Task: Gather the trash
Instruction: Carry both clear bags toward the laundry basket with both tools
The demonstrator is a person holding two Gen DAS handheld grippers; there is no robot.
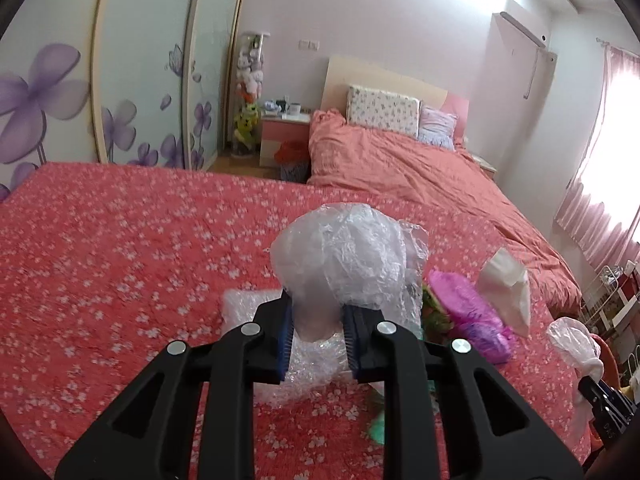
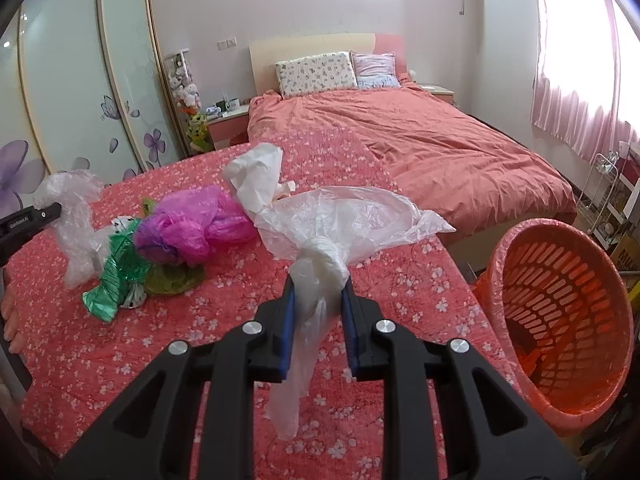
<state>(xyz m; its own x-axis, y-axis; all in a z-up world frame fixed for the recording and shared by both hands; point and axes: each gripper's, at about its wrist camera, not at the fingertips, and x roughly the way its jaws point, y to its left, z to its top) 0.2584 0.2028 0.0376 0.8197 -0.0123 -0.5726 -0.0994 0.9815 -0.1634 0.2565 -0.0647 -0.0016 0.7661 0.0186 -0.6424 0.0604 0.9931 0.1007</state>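
Carrying the knotted bag (image 2: 320, 260) clamped in the right gripper (image 2: 319, 304) toward the basket (image 2: 500, 264) at 3 o'clock, release only above its rim, while the left gripper (image 1: 318, 320) keeps its bubble wrap (image 1: 348, 256) pinched over the desk (image 1: 120, 260).

Both wrist views look low across the floral spread (image 1: 120, 240) toward the bed (image 2: 440, 140).
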